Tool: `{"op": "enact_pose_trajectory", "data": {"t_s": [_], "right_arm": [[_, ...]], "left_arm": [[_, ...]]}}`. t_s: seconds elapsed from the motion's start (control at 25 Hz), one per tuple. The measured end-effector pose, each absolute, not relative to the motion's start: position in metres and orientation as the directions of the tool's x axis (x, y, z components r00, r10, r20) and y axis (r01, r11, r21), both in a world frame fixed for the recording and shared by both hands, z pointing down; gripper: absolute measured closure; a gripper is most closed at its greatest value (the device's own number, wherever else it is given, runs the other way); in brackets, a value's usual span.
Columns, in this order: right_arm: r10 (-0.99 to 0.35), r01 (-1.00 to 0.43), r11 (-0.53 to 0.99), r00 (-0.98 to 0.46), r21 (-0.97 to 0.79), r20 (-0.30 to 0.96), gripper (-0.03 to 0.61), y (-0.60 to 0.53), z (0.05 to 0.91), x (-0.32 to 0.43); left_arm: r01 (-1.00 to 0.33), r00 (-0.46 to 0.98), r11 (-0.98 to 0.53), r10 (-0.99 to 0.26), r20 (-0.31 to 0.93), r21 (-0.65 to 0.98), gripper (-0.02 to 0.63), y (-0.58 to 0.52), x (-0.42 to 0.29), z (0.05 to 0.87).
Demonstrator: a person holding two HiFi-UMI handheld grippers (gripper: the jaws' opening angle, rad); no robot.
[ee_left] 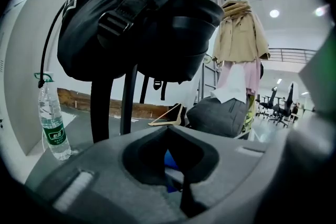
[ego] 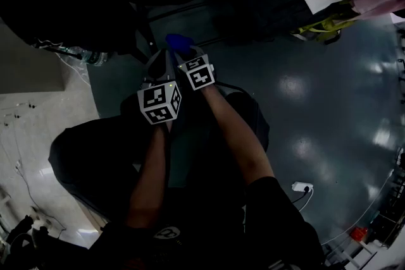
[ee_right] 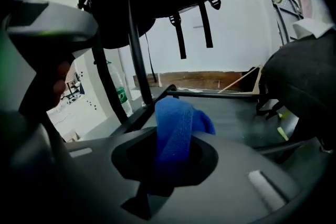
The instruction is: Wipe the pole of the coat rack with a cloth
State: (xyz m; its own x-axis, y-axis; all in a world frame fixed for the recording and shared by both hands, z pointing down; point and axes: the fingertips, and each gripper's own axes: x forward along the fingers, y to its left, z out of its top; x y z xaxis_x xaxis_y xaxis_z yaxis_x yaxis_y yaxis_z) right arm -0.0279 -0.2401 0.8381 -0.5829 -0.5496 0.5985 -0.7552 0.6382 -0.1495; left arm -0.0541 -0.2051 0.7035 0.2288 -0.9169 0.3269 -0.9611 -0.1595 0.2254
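The coat rack's dark pole (ee_left: 128, 99) rises just ahead of the grippers, up into a black backpack (ee_left: 131, 18) that hangs from the rack. In the right gripper view the pole (ee_right: 136, 55) stands slightly left of the jaws. My right gripper (ee_right: 169, 162) is shut on a blue cloth (ee_right: 176, 120) that sticks up out of its jaws. In the head view the cloth (ego: 178, 42) points at the rack's base. My left gripper (ee_left: 177, 168) is close beside the right one, shut with nothing in it. A bit of blue shows past its jaws.
A water bottle (ee_left: 52, 126) hangs at the left beside the rack. A wooden hanger (ee_left: 168, 115) lies on the floor beyond. To the right are a grey bag (ee_left: 220, 115) and a second rack with a beige coat (ee_left: 239, 34). A white plug (ego: 302, 186) lies on the floor.
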Motion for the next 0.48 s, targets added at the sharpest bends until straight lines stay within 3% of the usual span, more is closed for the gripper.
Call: {"op": "enact_pose_trajectory", "data": {"t_s": [0.16,0.32,0.48], "right_arm": [[-0.515,-0.700,0.689,-0.657,-0.190,0.551,0.515,-0.226,0.837,-0.059],[-0.469,-0.661,0.733,-0.664,-0.163,0.583,0.515,-0.224,0.837,-0.055],[-0.576,-0.753,0.647,-0.583,-0.116,0.574,0.515,-0.242,0.805,-0.002]], "left_arm": [[-0.963,0.222,-0.151,-0.914,0.341,0.221,0.609,-0.204,-0.058,0.708],[-0.964,0.213,-0.140,-0.915,0.343,0.226,0.609,-0.204,-0.061,0.707],[-0.961,0.211,-0.134,-0.921,0.327,0.242,0.609,-0.210,-0.057,0.694]]}}
